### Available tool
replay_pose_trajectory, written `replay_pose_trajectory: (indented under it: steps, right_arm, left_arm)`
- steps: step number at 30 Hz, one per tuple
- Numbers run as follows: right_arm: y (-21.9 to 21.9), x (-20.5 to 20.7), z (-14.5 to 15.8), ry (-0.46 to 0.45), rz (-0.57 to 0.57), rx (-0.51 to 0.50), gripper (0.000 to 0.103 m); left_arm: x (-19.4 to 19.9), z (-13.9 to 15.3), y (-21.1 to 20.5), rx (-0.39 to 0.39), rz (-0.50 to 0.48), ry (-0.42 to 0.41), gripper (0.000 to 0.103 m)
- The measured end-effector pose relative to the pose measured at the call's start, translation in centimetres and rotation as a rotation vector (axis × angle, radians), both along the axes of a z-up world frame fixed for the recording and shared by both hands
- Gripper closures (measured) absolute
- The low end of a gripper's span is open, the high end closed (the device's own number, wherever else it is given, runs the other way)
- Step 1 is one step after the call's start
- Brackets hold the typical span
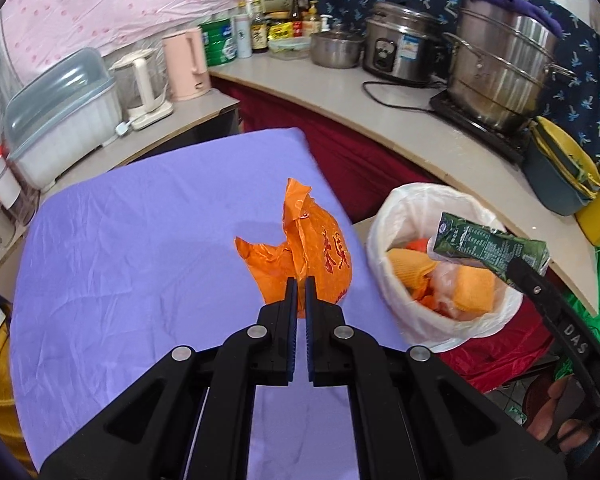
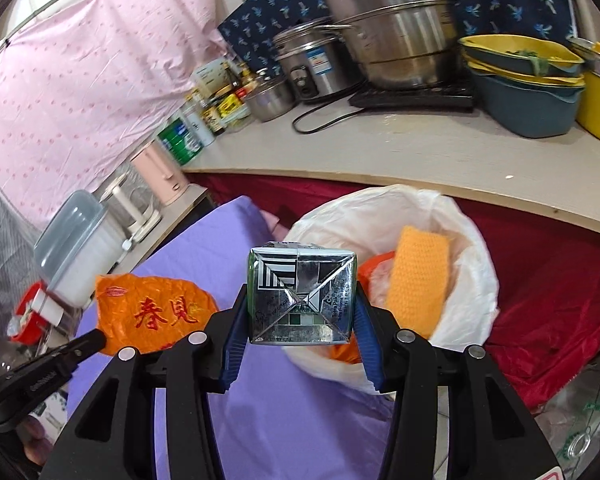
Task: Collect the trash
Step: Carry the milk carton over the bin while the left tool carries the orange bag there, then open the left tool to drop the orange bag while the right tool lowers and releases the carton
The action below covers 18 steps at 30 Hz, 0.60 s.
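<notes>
Two-handed trash collection over a table draped in a lilac cloth (image 1: 140, 264). The left gripper (image 1: 299, 280) has its blue-padded fingers (image 1: 291, 320) drawn together on a fold of a crumpled orange plastic bag printed with red characters (image 1: 312, 248); the bag rises beyond the fingertips, its lower edge seemingly just clear of the cloth — a pinch suits film this thin. The right gripper (image 2: 302, 316) is clamped half-wide on a green and silver drink carton (image 2: 302, 296), one pad on each side wall and the folded end face turned toward the camera, so the rigid box cannot twist out.

Directly beyond the right fingertips stands the white-lined waste bin (image 2: 472, 240), already holding yellow knitted cloths (image 2: 418, 276) and orange scraps; seen from the left wrist, the carton (image 1: 488, 246) hangs above the bin's far rim (image 1: 384, 216). The carton probably goes in first, the orange bag after — a judgement only.

Little obstructs either path. The bin sits to the right of the left fingers, beside the table edge, so the bag must cross that edge and avoid the right gripper's arm (image 1: 556, 312). Beyond both grippers a curved counter (image 1: 380, 112) carries steel pots (image 1: 504, 60), kettles and bottles, well apart from the work.
</notes>
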State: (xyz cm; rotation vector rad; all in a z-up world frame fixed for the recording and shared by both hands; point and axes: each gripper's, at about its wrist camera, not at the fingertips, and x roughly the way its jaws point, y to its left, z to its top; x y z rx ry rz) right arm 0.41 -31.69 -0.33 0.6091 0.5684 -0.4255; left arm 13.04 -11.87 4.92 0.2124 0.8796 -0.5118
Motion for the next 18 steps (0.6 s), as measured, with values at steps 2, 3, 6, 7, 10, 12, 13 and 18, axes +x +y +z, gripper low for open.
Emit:
replay_pose_trajectory:
  steps: [2,3,6,7,10,12,13,18]
  right_arm:
    - [-1.2,-0.6,-0.2,0.003,-0.029,0.001,0.057]
    - [-2.0,-1.0,-0.4,0.005,-0.045,0.003,0.057]
    - [-3.8,-1.9,-1.1,0.011,-0.083,0.018,0.057]
    - [-4.4,-2.1,-1.5,0.016,-0.095,0.023,0.057]
    - [-5.6,-2.7,-2.3,0.028,-0.120,0.035,0.057]
    - [-6.3,-2.9,-2.9,0.033,-0.134,0.045,0.057]
    - [-6.6,-3.0,-3.2,0.036,-0.140,0.050,0.057]
    - [-7.5,-2.8,-4.3,0.047,-0.150,0.069,0.056]
  left_arm:
    - [-0.2,0.7,-1.3,-0.013,-0.025,-0.006,0.100]
    - [-0.3,0.9,-1.6,-0.017,-0.033,-0.008,0.100]
    - [-0.5,1.6,-3.8,-0.036,-0.073,-0.022,0.100]
    - [-0.5,1.7,-4.4,-0.039,-0.084,-0.026,0.100]
    - [-0.5,1.4,-6.8,-0.047,-0.118,-0.022,0.100]
    - [-0.3,0.8,-8.2,-0.052,-0.140,0.003,0.100]
    - [-0.2,0.3,-9.0,-0.047,-0.147,0.015,0.100]
    - [0.2,-2.5,-11.9,-0.007,-0.174,0.055,0.100]
